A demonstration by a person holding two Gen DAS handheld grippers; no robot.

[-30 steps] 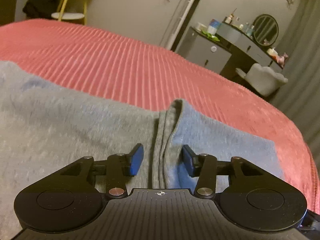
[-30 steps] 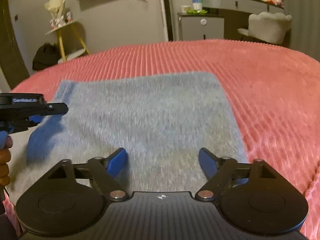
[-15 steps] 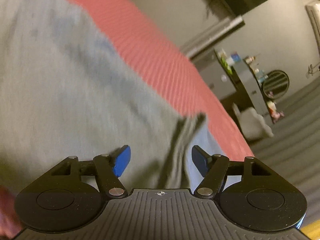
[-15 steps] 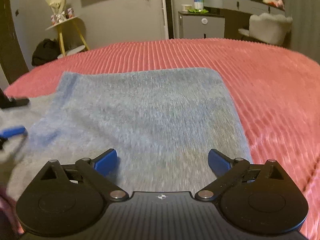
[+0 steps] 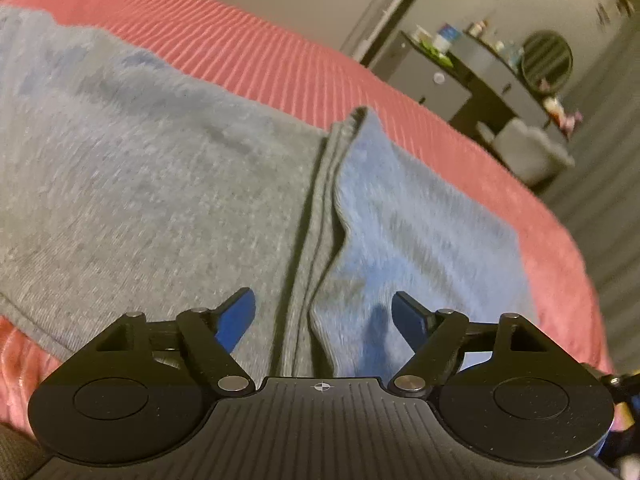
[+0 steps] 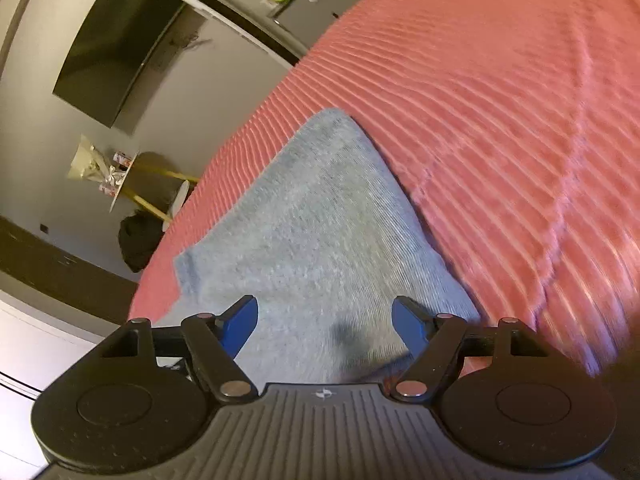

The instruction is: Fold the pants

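Observation:
Grey-blue pants (image 5: pixel 160 184) lie flat on a pink ribbed bedspread (image 5: pixel 280 64). In the left wrist view a folded edge with a hem (image 5: pixel 320 216) runs up the middle, with a bluer layer (image 5: pixel 420 232) to its right. My left gripper (image 5: pixel 324 316) hovers over that edge, its jaws opening, and the pads press on nothing. In the right wrist view the same pants (image 6: pixel 312 232) fill the centre, tilted. Over the cloth's near part my right gripper (image 6: pixel 324 318) has its jaws closing, with cloth below them but not pinched.
The bedspread (image 6: pixel 500 120) spreads wide to the right of the pants. Off the bed stand a dresser with a round mirror (image 5: pixel 546 60), a pale chair (image 5: pixel 528 152), a wall TV (image 6: pixel 120 52) and a yellow-legged side table (image 6: pixel 132 188).
My left jaws let go of the folded edge and spread wider. The right gripper rolled strongly, so its view tilts, and it shifted sideways over the pants; its jaws widened, then narrowed.

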